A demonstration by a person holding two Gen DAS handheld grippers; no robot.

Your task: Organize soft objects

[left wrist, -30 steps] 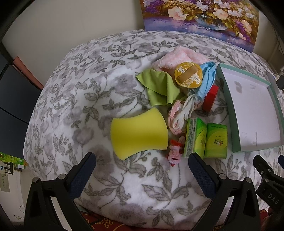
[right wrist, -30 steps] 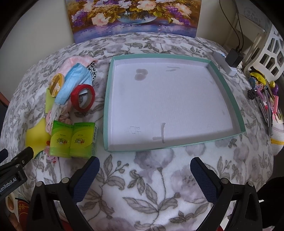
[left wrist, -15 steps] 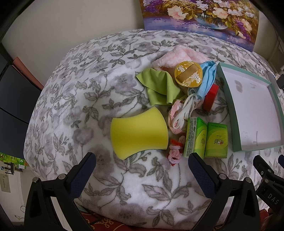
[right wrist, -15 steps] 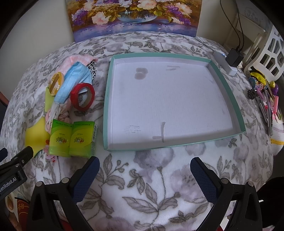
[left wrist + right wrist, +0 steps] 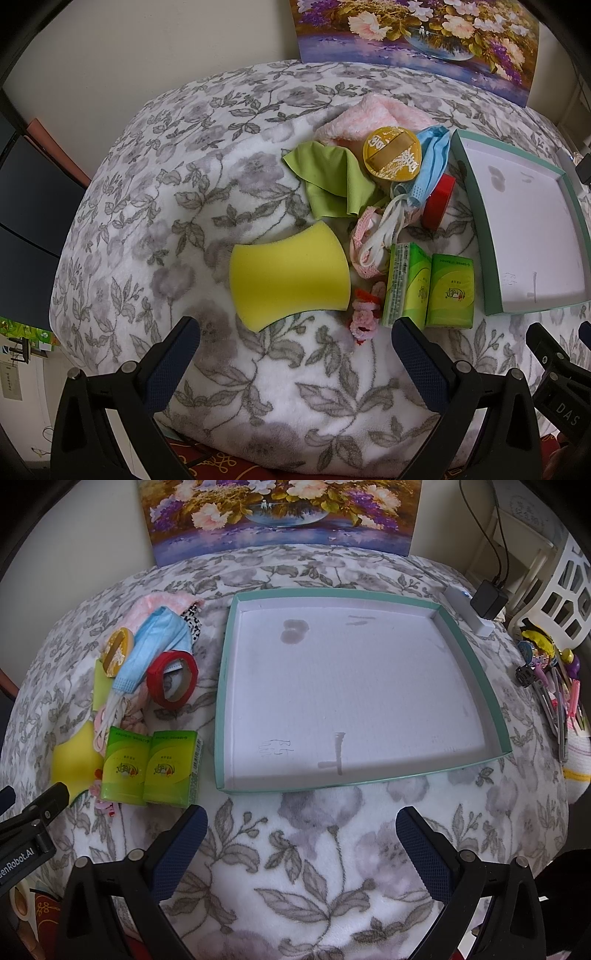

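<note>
A yellow sponge (image 5: 290, 275) lies on the floral blanket just ahead of my open, empty left gripper (image 5: 295, 347). Behind it lie a green cloth (image 5: 328, 181), a pink towel (image 5: 373, 114), a round yellow puff (image 5: 393, 155), a blue face mask (image 5: 430, 162), a red tape roll (image 5: 439, 201), two green tissue packs (image 5: 428, 291) and a small pink hair tie (image 5: 364, 319). The teal-rimmed white tray (image 5: 225, 686) holds nothing and lies ahead of my open, empty right gripper (image 5: 301, 830). The tissue packs (image 5: 151, 768) sit left of the tray.
A flower painting (image 5: 280, 513) leans on the wall behind. Pens and clips (image 5: 554, 690), a charger (image 5: 489, 598) and a white basket (image 5: 561, 587) lie at the right edge. The blanket drops off at the near and left edges.
Both grippers have barely shifted and stay open. The objects have not moved.
</note>
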